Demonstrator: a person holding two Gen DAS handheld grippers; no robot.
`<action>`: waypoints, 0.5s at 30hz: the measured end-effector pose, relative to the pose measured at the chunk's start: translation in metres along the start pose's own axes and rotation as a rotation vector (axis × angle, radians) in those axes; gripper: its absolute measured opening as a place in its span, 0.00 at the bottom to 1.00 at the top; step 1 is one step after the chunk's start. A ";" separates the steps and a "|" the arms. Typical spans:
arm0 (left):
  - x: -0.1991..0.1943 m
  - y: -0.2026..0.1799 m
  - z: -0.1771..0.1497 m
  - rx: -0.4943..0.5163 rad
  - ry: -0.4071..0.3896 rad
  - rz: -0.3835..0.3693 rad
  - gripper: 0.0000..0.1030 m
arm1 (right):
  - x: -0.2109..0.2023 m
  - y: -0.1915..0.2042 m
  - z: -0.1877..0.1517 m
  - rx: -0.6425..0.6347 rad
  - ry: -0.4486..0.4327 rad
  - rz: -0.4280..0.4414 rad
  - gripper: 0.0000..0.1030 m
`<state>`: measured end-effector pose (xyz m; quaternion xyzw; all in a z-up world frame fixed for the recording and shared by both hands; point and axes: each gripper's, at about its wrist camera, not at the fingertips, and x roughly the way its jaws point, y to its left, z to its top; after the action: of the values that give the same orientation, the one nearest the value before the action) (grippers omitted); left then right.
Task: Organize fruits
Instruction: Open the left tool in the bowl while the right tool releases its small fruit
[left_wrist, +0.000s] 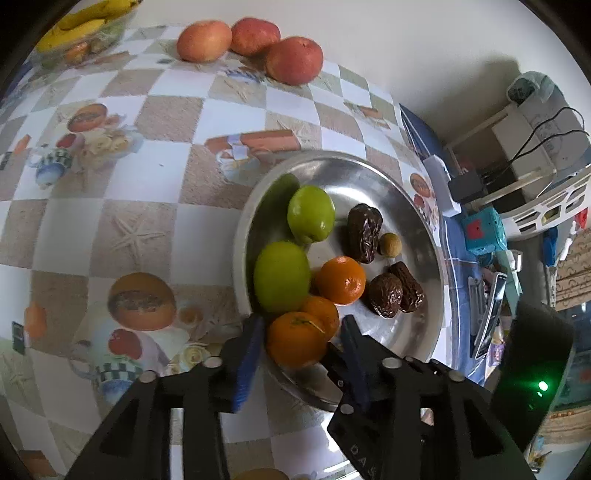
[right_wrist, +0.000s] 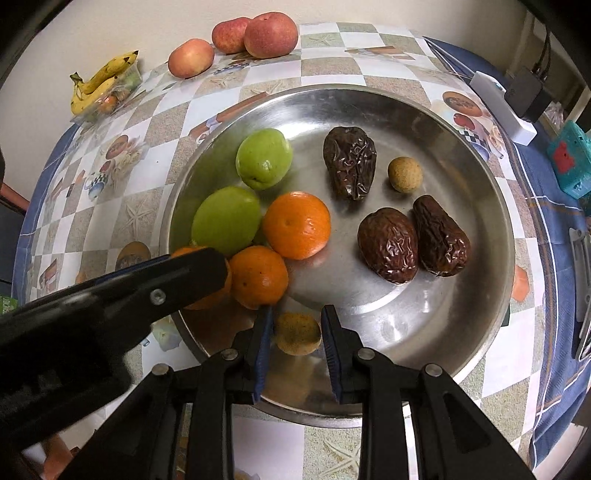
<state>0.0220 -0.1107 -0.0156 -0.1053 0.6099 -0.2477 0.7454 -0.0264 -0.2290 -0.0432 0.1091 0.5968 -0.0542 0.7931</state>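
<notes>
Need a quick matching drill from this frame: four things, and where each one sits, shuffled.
Things:
1. nearest mandarin
2. small tan longan
3. apples
4. bananas

Places:
A. on the tablecloth beyond the steel bowl, near the wall
B. between the open fingers of the left hand-held gripper
C. on top of a clear plastic container
D. between the open fingers of the right hand-held gripper

Pairs: 1-B, 2-D, 3-A, 4-C
</notes>
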 end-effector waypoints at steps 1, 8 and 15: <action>-0.004 0.001 -0.001 0.004 -0.014 0.008 0.52 | 0.000 0.000 0.000 0.001 -0.002 -0.007 0.37; -0.035 0.021 -0.009 0.006 -0.106 0.135 0.75 | -0.011 0.008 -0.007 -0.033 -0.044 -0.041 0.44; -0.057 0.054 -0.024 -0.016 -0.173 0.271 1.00 | -0.027 0.014 -0.018 -0.019 -0.096 -0.046 0.69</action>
<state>0.0039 -0.0332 0.0026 -0.0492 0.5540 -0.1301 0.8208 -0.0477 -0.2125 -0.0210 0.0851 0.5607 -0.0717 0.8205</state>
